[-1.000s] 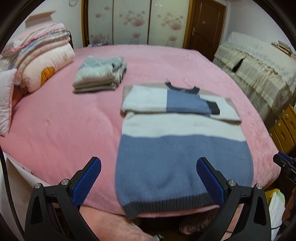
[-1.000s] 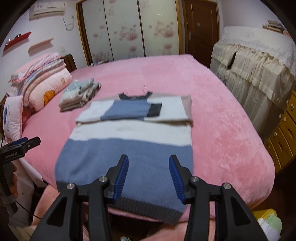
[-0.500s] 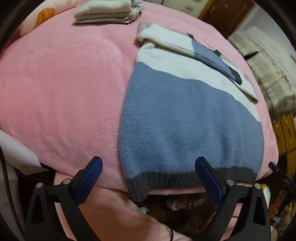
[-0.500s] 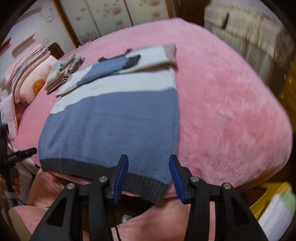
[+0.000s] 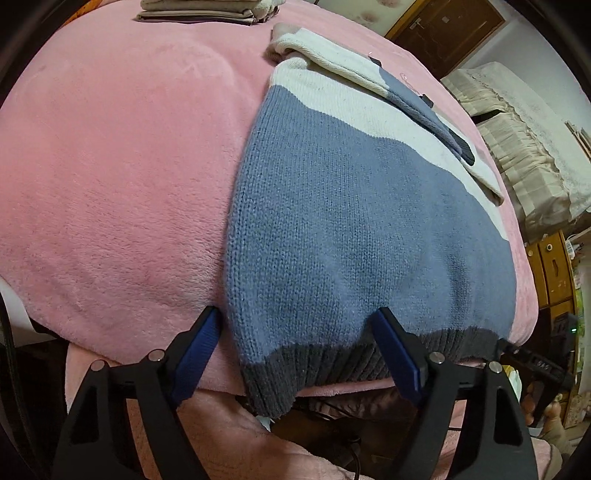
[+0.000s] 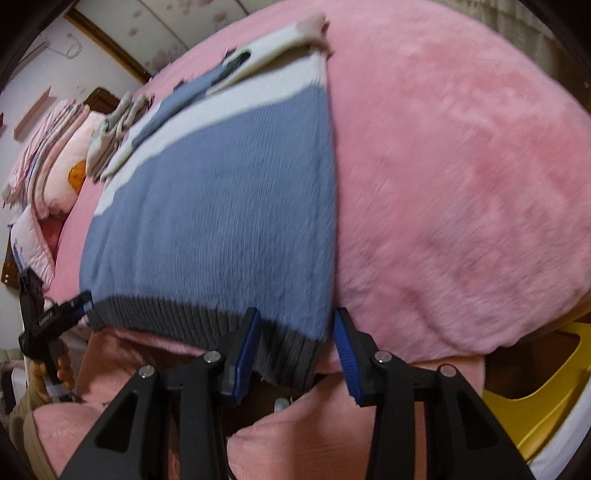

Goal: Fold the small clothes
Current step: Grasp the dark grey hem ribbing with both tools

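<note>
Two grippers sit low at the near edge of the pink bed (image 5: 110, 177), where I see the sweater (image 5: 351, 221) lying flat with its sleeves folded across the chest and its grey hem hanging over the edge. My left gripper (image 5: 299, 321) has just been closing but its pads are apart, straddling the hem's left corner without pressing it, while my right gripper (image 6: 297, 325) has also been narrowing, its pads just beside the right corner and not yet pinching. A folded pile of clothes (image 5: 207, 9) rests farther back.
</note>
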A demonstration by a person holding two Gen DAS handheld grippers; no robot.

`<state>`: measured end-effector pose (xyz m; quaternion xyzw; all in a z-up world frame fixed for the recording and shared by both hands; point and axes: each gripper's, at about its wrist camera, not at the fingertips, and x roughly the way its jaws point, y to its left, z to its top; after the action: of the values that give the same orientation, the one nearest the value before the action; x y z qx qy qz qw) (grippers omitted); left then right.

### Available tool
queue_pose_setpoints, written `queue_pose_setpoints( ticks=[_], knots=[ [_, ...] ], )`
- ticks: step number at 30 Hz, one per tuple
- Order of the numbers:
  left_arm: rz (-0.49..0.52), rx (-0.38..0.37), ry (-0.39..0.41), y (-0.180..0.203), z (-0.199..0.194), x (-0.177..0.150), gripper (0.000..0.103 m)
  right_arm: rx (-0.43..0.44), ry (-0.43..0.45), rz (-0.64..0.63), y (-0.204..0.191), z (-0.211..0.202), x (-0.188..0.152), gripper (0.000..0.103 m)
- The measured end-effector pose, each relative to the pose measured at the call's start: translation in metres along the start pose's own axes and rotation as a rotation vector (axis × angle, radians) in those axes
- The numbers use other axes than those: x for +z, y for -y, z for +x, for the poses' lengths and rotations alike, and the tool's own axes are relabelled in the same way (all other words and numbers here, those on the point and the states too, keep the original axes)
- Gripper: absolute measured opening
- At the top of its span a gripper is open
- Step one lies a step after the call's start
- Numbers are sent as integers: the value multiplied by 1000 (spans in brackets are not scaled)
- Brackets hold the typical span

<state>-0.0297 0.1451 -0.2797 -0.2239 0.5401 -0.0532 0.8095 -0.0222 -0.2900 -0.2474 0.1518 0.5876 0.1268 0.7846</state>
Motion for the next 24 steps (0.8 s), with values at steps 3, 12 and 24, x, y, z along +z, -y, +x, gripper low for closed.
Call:
queue_pose_setpoints(
  ticks=[3, 12, 24],
  knots=[
    [-6, -42, -16, -6, 1, -4, 75, 12, -15, -9, -4, 7, -5, 40],
    [-28, -92, -42, -12, 6, -9, 69, 50, -26, -66, -17, 12, -3, 14],
    [-18, -110, -92, -12, 7, -15, 44, 81, -48, -29, -9, 13, -2, 17]
  ],
)
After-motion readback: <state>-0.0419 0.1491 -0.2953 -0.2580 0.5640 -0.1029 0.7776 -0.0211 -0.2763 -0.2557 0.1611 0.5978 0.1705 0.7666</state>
